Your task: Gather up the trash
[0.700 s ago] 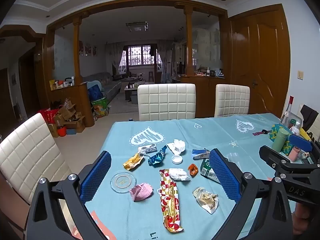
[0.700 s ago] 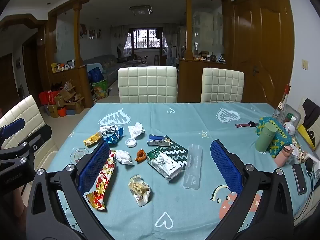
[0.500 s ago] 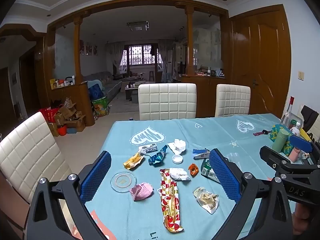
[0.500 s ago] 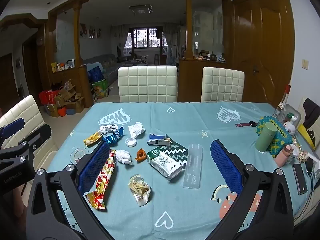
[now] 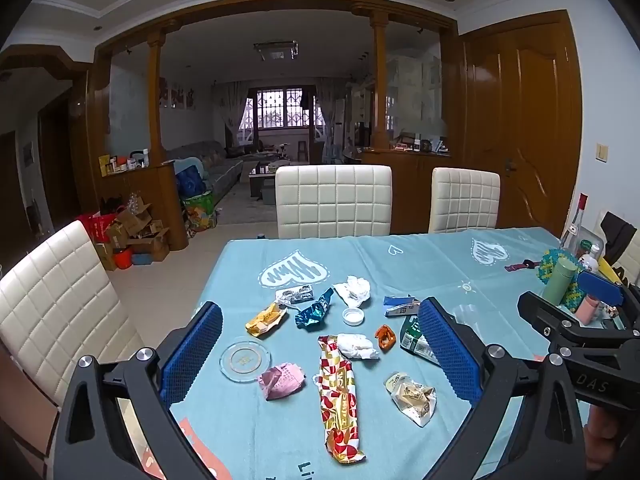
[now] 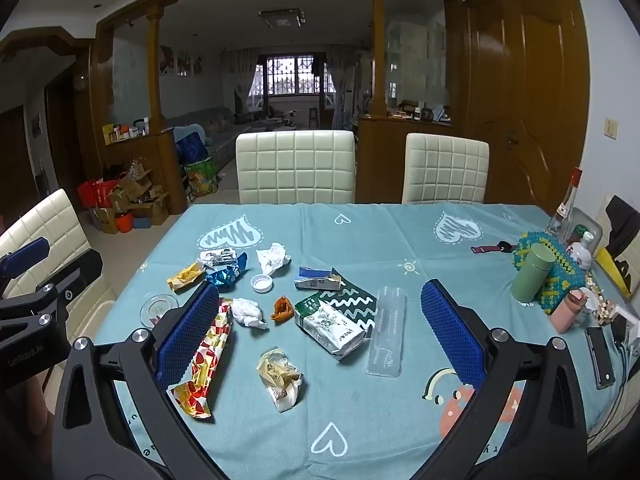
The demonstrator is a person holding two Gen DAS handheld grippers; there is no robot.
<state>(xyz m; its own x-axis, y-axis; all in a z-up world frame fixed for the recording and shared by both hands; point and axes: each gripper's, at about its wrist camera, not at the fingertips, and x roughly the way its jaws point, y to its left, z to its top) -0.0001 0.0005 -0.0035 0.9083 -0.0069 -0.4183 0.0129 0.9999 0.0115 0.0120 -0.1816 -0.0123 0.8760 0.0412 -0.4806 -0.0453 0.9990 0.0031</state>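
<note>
Trash lies scattered on a blue tablecloth [image 5: 420, 264]. A long red and gold wrapper [image 5: 338, 392] [image 6: 208, 354], a pink crumpled wrapper [image 5: 282, 380], a beige wrapper [image 5: 412, 398] [image 6: 280, 376], white tissues [image 5: 354, 290] [image 6: 248, 312], a green and white packet [image 6: 332, 326], a clear plastic tray [image 6: 386, 330], a white cap [image 6: 261, 283] and blue and yellow foils sit among them. My left gripper [image 5: 320, 356] hovers open above the left part, nothing between its fingers. My right gripper [image 6: 320, 336] hovers open above the middle, also holding nothing.
White padded chairs [image 5: 334, 200] stand at the far side and at the left [image 5: 52, 312]. A green flask [image 6: 532, 276], a pink bottle [image 6: 568, 312], a glass bottle [image 6: 564, 208], phones and cables crowd the right edge. A glass coaster [image 5: 245, 360] lies near the left edge.
</note>
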